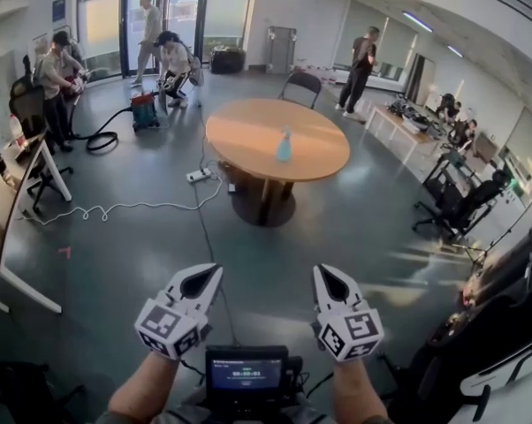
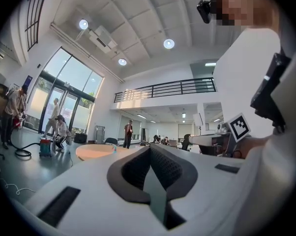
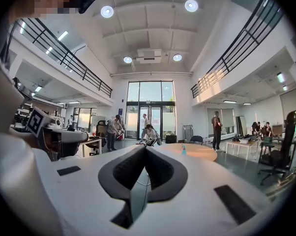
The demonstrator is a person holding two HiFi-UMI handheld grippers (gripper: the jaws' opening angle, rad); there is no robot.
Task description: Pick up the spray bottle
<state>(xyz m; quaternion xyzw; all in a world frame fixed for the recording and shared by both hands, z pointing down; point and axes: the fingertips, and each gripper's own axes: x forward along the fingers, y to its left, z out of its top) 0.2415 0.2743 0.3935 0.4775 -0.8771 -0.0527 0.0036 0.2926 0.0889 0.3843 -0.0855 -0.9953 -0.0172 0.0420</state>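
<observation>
at the left edge a white desk (image 1: 10, 228) juts in, with a white cable (image 1: 116, 208) trailing past it. the left gripper (image 1: 211, 275) is closed on nothing. across a wide stretch of grey floor (image 1: 142, 246), the spray bottle (image 1: 284, 147) stands upright near the round table's (image 1: 239, 131) middle, well apart from both grippers. the right gripper (image 1: 320, 273) is closed too, empty. black office chairs (image 1: 460, 206) crowd the right edge.

Well ahead of the left gripper (image 1: 204, 279) and the right gripper (image 1: 328, 279), a round wooden table (image 1: 244, 131) stands on the grey floor (image 1: 142, 246) and carries one blue spray bottle (image 1: 284, 147), upright near its middle, nearer the right gripper's side.
</observation>
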